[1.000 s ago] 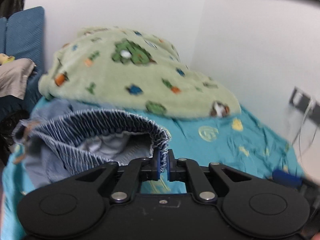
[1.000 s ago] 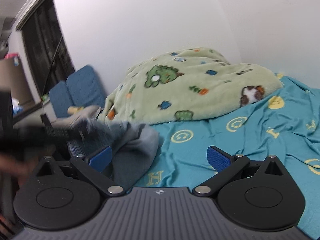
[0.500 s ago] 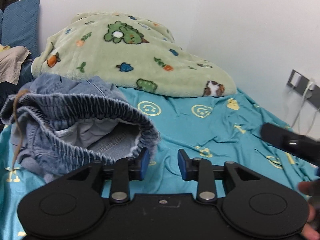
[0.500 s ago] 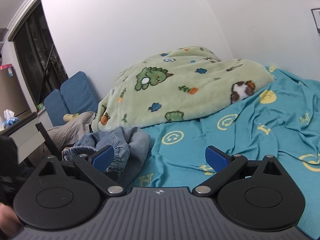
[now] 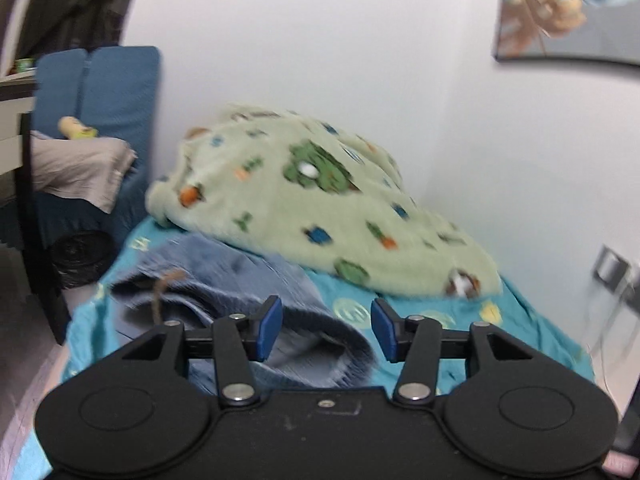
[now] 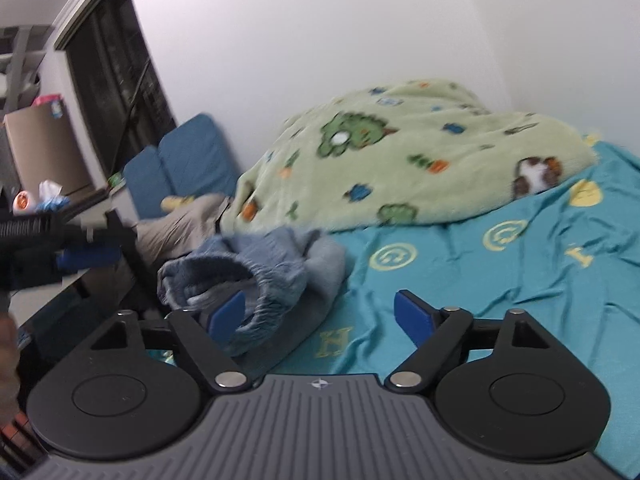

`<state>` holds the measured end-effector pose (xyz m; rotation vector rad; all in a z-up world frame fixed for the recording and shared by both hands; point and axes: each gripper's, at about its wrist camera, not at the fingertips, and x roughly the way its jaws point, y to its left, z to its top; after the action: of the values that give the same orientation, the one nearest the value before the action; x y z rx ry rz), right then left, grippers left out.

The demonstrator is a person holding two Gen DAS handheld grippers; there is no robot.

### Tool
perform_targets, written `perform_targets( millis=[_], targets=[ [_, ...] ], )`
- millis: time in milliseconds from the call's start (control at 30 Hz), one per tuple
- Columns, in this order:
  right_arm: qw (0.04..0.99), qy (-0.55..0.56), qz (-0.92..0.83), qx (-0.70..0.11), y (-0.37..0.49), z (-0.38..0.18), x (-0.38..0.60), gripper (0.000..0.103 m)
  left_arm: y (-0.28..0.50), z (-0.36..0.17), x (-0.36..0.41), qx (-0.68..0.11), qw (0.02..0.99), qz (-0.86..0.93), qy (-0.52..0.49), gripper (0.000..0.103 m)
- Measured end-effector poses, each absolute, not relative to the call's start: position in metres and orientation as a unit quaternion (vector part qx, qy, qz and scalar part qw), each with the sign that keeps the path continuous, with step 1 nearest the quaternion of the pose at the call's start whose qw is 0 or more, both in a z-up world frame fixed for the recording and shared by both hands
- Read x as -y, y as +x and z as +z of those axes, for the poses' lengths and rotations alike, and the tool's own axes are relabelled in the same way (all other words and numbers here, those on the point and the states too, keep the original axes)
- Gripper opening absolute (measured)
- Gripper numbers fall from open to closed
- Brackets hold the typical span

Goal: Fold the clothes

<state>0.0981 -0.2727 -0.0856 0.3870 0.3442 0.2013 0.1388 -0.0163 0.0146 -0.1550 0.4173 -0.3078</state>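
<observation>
A crumpled pair of blue denim shorts (image 5: 248, 280) with an elastic waistband lies on the teal bedsheet (image 5: 532, 320) near the bed's left edge; it also shows in the right wrist view (image 6: 264, 268). My left gripper (image 5: 326, 330) is open and empty, hovering just above the waistband. My right gripper (image 6: 320, 312) is open and empty, its left finger (image 6: 228, 314) close to the waistband opening. The left gripper also appears at the left of the right wrist view (image 6: 80, 258).
A green fleece blanket (image 5: 320, 208) with cartoon prints is heaped at the back of the bed against the wall. A blue cushion (image 5: 116, 92) and beige cloth (image 5: 76, 168) sit left of the bed. A wall socket with cable (image 5: 612, 272) is at the right.
My left gripper let go of the shorts' waistband, opened wide and drew back. The shorts dropped onto the bed. My right gripper stayed open and shifted slightly.
</observation>
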Motion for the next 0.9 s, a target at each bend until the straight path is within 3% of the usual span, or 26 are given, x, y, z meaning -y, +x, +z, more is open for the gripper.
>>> perform_targets(
  millis=[200,333,433,500,533,900],
  targets=[
    [0.964,0.156,0.125,-0.176,0.129,-0.082,0.235,0.074,0.167,-0.009,-0.011,-0.216,0.97,-0.091,-0.066,0.047],
    [0.963,0.141,0.126,-0.192,0.164,-0.091,0.21,0.061,0.188,-0.018,-0.027,-0.217,0.969,-0.079,-0.089,0.047],
    [0.966,0.123,0.106,-0.201,0.184,-0.098,0.195,0.047,0.196,-0.023,-0.034,-0.213,0.97,-0.074,-0.089,0.047],
    [0.967,0.123,0.087,-0.204,0.192,-0.101,0.193,0.03,0.197,-0.027,-0.039,-0.216,0.969,-0.074,-0.093,0.047],
    [0.968,0.126,0.078,-0.204,0.194,-0.101,0.195,0.011,0.199,-0.028,-0.041,-0.222,0.968,-0.074,-0.095,0.047],
    [0.982,0.1,0.056,-0.152,0.136,-0.039,0.238,0.007,0.186,-0.012,-0.059,-0.198,0.976,-0.038,-0.088,0.049]
  ],
)
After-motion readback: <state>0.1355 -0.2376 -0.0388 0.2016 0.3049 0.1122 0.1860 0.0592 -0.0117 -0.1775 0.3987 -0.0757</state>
